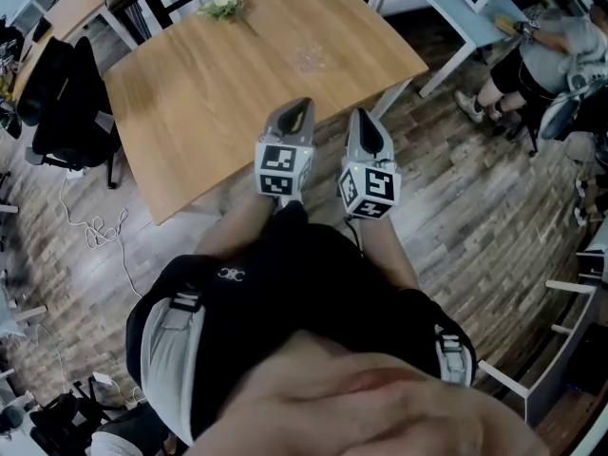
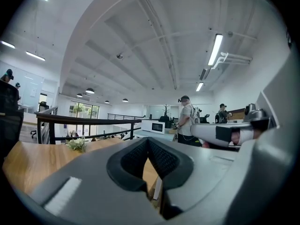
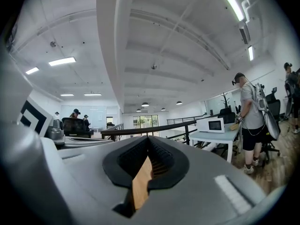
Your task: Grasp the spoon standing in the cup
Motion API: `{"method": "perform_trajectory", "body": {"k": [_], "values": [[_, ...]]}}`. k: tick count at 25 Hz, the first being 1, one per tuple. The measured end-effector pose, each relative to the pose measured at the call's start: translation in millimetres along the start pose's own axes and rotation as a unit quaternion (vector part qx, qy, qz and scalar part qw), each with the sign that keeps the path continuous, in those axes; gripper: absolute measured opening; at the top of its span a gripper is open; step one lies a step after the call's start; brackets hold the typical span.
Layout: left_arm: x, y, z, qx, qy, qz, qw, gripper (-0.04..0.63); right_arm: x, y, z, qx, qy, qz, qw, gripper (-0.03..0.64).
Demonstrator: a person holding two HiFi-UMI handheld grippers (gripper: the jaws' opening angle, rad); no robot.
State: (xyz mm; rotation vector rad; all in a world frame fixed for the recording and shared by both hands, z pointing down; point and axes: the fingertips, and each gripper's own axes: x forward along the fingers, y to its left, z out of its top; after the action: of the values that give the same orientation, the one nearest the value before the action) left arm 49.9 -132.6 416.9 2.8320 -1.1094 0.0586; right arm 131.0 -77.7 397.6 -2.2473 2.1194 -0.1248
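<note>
No cup or spoon shows plainly in any view. A faint glassy patch [image 1: 309, 60] lies on the wooden table [image 1: 190, 112], too dim to identify. My left gripper [image 1: 302, 105] and right gripper [image 1: 359, 114] are held side by side over the table's near edge, pointing away from me. In the left gripper view the black pads [image 2: 136, 161] of the left gripper [image 2: 149, 142] meet at their tips with nothing between them. The right gripper [image 3: 149, 140] also has its pads [image 3: 164, 161] touching at the tips, with only the table's wood showing through the gap below.
A small bunch of flowers [image 1: 223, 6] sits at the table's far edge. A black office chair [image 1: 66, 93] stands to the left, with cables [image 1: 95, 226] on the wooden floor. A white desk [image 1: 446, 8] and a seated person [image 1: 541, 60] are at the right.
</note>
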Motion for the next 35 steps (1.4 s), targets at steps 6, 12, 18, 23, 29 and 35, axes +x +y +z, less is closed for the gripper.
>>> {"method": "perform_trajectory", "body": {"k": [6, 12, 18, 23, 29, 35], "values": [[58.3, 31.2, 3.1, -0.003, 0.006, 0.0, 1.0, 0.012, 63.0, -18.8, 8.1, 0.003, 0.004, -0.002, 1.0, 0.0], [109.5, 63.2, 14.9, -0.01, 0.01, -0.005, 0.9999, 0.012, 124.2, -25.2, 11.2, -0.003, 0.012, 0.003, 1.0, 0.0], [148.8, 81.2, 10.8, -0.006, 0.023, -0.02, 0.9995, 0.012, 168.1, -34.5, 10.0, -0.007, 0.022, 0.007, 1.0, 0.0], [167.1, 94.0, 3.2, -0.008, 0.034, -0.021, 0.9992, 0.012, 195.2, -40.9, 3.5, -0.008, 0.037, 0.01, 0.999, 0.0], [181.8, 106.7, -19.8, -0.026, 0.061, -0.005, 0.9978, 0.012, 217.1, -43.7, -7.3, -0.014, 0.058, 0.033, 0.998, 0.0], [201.4, 110.5, -27.9, -0.023, 0.076, 0.025, 0.9965, 0.012, 239.2, -57.5, -15.6, -0.012, 0.07, 0.07, 0.995, 0.0]]}}
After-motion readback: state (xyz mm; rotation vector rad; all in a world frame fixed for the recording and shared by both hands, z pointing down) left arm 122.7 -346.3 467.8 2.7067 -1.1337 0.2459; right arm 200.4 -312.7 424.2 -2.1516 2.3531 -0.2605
